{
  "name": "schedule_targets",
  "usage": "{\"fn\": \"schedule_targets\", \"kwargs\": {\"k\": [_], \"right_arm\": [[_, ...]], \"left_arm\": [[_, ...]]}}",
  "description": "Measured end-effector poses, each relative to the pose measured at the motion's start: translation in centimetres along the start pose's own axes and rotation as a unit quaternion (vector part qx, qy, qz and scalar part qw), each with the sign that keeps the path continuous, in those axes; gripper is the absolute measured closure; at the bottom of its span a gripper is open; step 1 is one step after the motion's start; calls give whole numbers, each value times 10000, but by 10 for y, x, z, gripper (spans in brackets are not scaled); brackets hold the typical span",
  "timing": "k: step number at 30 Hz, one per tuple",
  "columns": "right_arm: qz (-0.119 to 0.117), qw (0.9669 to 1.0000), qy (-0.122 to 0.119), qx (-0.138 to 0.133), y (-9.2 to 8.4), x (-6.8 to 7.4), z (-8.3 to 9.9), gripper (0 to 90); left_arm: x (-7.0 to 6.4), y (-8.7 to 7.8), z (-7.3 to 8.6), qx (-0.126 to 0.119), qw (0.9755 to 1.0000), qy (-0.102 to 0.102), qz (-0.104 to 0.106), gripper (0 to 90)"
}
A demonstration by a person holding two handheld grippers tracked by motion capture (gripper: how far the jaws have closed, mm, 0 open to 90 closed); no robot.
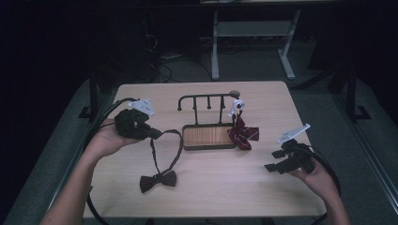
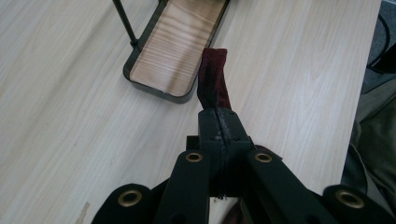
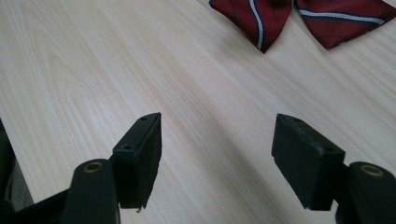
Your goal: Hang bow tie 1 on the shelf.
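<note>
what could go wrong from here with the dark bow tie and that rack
The left gripper pinches only the strap of the dark bow tie, so the thin band might slip out as it is lifted. The loop trails close to the rack and its tray, and could snag there. The striped bow tie hangs at the rack's end and may get knocked off.

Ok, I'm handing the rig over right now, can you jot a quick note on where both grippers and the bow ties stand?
Left gripper: shut on the dark bow tie's strap, lifted off the table; the bow itself lies on the table.
Right gripper: open, holding nothing, low over bare table near the right edge.
Striped red bow tie: already hanging from the right end of the hook rack, draped beside its wooden tray.
Left to do, likely: hang the dark bow tie on a free hook.
</note>
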State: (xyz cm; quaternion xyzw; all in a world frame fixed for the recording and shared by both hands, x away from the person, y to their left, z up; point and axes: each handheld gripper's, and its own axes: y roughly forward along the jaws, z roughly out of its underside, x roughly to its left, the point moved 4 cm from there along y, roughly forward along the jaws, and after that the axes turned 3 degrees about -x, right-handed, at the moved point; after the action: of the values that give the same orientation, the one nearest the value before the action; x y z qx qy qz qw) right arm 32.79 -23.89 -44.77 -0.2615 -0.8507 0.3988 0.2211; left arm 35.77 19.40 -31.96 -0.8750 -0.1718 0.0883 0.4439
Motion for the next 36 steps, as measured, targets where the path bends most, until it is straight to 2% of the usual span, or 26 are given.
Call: {"fn": "schedule_targets", "kwargs": {"k": [9, 16, 25, 36], "right_arm": [[5, 10000, -13, -3, -1, 0, 0, 331], [13, 10000, -5, -24, -2, 0, 0, 329], [11, 10000, -19, -22, -2, 0, 0, 328], [22, 10000, 20, -59, -6, 0, 0, 328]], "left_arm": [[3, -2, -13, 27, 10000, 59, -43, 900], [10, -3, -24, 74, 9999, 79, -85, 900], [19, -4, -34, 68, 9999, -17, -84, 900], [28, -3, -41, 185, 9997, -72, -121, 900]]}}
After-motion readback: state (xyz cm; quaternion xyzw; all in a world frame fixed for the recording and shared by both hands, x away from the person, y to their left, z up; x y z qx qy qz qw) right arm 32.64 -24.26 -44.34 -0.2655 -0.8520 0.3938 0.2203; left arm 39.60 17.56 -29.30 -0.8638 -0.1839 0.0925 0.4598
